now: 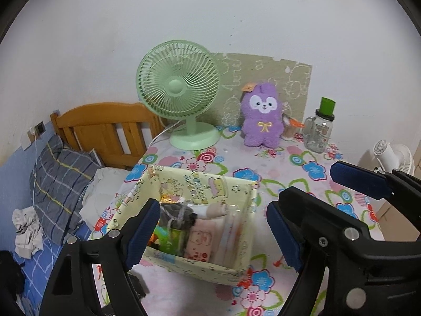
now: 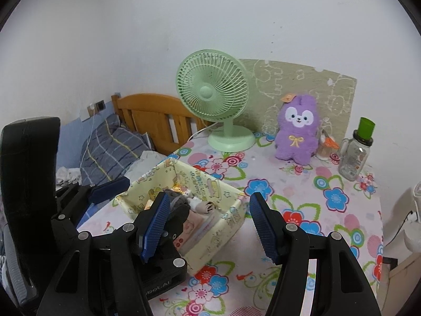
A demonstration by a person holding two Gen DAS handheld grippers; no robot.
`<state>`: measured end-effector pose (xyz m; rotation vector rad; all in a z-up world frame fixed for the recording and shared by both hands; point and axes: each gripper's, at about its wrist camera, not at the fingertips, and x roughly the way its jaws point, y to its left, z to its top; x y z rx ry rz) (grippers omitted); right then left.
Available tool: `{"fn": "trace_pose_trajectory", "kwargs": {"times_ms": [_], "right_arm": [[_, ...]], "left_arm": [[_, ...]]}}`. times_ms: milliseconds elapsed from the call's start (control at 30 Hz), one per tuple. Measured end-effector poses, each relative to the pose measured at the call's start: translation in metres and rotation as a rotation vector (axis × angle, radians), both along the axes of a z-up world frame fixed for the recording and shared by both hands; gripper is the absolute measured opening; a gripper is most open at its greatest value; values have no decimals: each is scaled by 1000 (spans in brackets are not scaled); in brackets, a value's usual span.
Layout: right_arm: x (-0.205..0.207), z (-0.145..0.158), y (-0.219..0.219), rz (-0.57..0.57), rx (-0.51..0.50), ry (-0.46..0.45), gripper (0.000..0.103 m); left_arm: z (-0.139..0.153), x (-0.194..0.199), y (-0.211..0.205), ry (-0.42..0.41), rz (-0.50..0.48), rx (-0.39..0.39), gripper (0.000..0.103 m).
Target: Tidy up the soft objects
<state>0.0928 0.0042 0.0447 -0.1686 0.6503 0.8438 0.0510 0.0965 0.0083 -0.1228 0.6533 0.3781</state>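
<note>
Approach phase judged: both the left hand-held gripper point(image 1: 210, 226) and right hand-held gripper point(image 2: 208, 226) are held released and empty near the fabric bin point(image 1: 205, 184); purple plush point(image 1: 261, 115) on the table point(image 1: 276, 163) likely to be reached next.

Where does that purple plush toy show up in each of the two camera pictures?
Left wrist view: the purple plush toy sits upper right of centre, at the table's far edge against a beige board.
Right wrist view: the purple plush toy is further right, upper right of centre, against the same board.
Shared landmark: the green fan stands just left of it in both.
</note>
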Motion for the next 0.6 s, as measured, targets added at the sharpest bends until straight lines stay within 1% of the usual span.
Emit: {"fn": "trace_pose_trajectory", "kwargs": {"times_ms": [133, 600], "right_arm": [[-2, 4, -17, -19, 18, -3, 67], [-9, 18, -75, -86, 34, -38, 68]], "left_arm": [[5, -1, -15, -12, -26, 9, 86], [16, -1, -67, -45, -94, 22, 86]]}}
